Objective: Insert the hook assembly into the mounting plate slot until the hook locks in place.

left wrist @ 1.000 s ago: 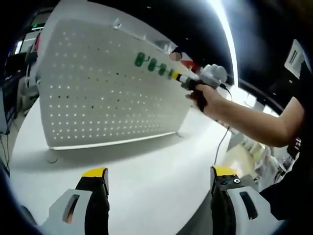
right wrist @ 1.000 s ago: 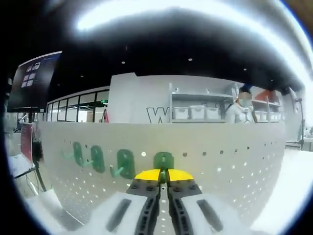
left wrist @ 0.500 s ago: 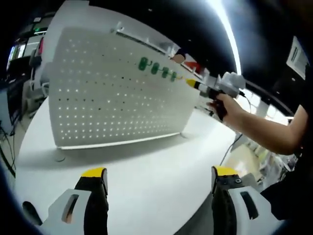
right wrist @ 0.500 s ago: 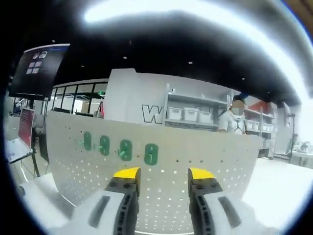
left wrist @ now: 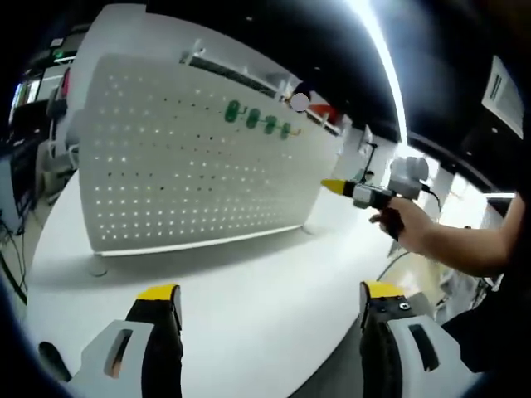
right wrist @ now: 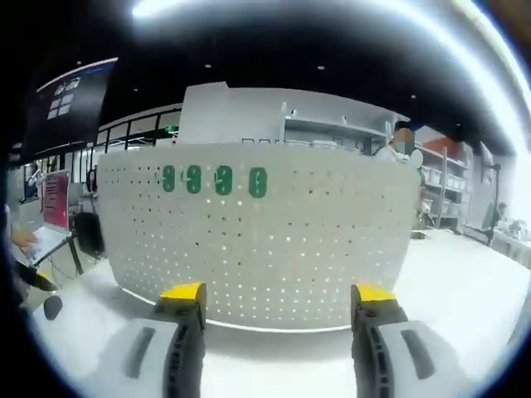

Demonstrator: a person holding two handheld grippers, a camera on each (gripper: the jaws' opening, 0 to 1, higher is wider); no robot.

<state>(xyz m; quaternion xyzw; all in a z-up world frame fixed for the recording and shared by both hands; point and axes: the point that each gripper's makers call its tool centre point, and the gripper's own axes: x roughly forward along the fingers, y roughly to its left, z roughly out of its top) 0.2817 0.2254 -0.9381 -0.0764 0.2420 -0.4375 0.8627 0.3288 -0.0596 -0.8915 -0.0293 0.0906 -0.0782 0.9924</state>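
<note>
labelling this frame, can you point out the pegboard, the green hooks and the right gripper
pegboard (right wrist: 274,249), right gripper view, bare perforated face below the hooks
green hooks (right wrist: 258,182), right gripper view, body of the rightmost of four in the row
right gripper (left wrist: 335,187), left gripper view, yellow fingertips, held in the person's hand

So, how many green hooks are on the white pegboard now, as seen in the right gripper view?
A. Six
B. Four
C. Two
B: four green hooks sit in a row near the top of the white pegboard, and the right gripper is open and apart from them.
</note>
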